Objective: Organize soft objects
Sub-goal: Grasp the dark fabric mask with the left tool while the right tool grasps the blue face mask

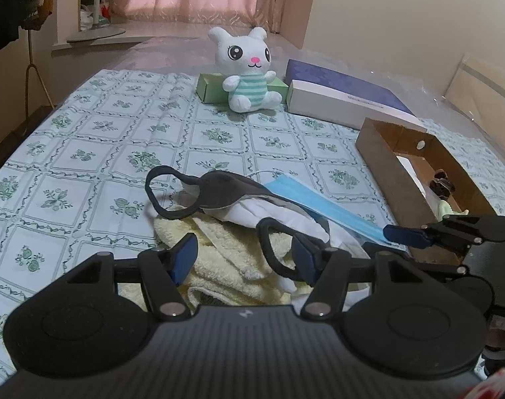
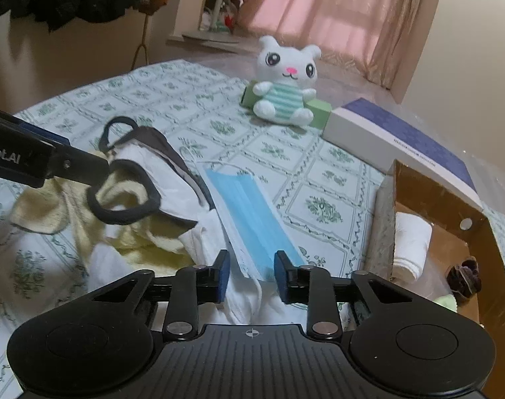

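My right gripper point(image 2: 251, 274) narrows around the near edge of the pleated blue paper face mask point(image 2: 249, 211), not yet pinching; I should catch that edge alone, clear of the white cloth point(image 2: 242, 302) beneath.

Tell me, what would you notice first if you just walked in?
The white bunny toy sitting up at the far end of the flowery cloth. Nearer, a blue mask lies flat beside a heap with a dark mask and yellow towel, left of the cardboard box.

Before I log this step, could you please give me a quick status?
Left gripper open over yellow towel. Right gripper open, straddling blue mask at near end. Black mask lies against it.
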Tool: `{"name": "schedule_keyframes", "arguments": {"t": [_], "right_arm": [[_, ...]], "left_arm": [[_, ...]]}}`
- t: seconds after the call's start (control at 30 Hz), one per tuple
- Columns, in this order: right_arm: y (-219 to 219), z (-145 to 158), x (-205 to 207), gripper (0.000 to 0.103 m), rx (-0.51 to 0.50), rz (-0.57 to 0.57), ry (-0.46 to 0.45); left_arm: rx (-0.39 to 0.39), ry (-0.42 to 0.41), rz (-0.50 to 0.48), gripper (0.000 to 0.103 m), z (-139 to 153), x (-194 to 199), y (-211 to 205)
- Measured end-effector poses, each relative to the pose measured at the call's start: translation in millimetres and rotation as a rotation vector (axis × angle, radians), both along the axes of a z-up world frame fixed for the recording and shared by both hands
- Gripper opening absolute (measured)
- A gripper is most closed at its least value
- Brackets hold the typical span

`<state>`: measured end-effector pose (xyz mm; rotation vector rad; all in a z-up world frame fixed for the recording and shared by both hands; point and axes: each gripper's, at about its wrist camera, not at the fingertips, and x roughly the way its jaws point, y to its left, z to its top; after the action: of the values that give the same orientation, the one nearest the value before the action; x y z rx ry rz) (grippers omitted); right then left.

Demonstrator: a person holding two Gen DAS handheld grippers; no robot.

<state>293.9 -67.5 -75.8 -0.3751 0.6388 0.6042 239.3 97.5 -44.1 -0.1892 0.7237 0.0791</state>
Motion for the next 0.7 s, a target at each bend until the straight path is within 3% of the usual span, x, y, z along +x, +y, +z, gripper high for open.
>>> {"name": "schedule_keyframes", "arguments": {"t": [0.1,0.13,0.4,0.7], "right_arm": [[-1.6,-0.4,4.6,0.003,0.023,-0.003,0.013],[-2.4,0.8,6.2,0.002,0.035,-0.004,0.019],[-22.8,21.5,16.9,0.002,0.201,-0.070,0.043],[-43.4,31.5,25.2,0.002,0.282,-0.131,0.070]], "left_arm": [[-0.006,-0.001,-0.004,0.059,-2.3,4.2,0.3],[-0.007,-0.002,-0.007,0.059,-3.2,5.8,0.3],[-0.030,-0.013,-0.020,0.058,-7.1,17.9,0.3],[-0.043,0.007,-0.022,0.049,-18.6,41.7,-2.6]]}}
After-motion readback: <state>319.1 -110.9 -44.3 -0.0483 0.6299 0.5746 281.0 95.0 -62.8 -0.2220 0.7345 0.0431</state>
